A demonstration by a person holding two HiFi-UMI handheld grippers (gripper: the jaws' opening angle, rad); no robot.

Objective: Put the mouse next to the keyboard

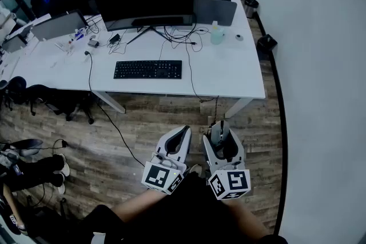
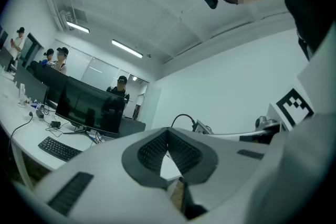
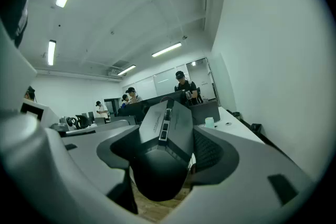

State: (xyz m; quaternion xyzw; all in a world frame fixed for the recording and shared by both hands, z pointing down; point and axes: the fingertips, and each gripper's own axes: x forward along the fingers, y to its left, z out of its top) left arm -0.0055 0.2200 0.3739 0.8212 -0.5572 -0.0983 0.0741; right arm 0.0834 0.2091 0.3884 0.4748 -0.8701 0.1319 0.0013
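A dark grey mouse with a scroll wheel fills the space between my right gripper's jaws, which are shut on it; in the head view the mouse shows at the tip of the right gripper, held over the wooden floor in front of the desk. My left gripper hangs beside it, shut, its ribbed pads meeting with nothing between them. The black keyboard lies on the white desk, well ahead of both grippers; the keyboard also shows in the left gripper view.
A wide black monitor stands behind the keyboard, with cables trailing over the desk and a pale bottle at its right. A bin sits by the right wall. People sit at the far left. Shoes lie on the floor.
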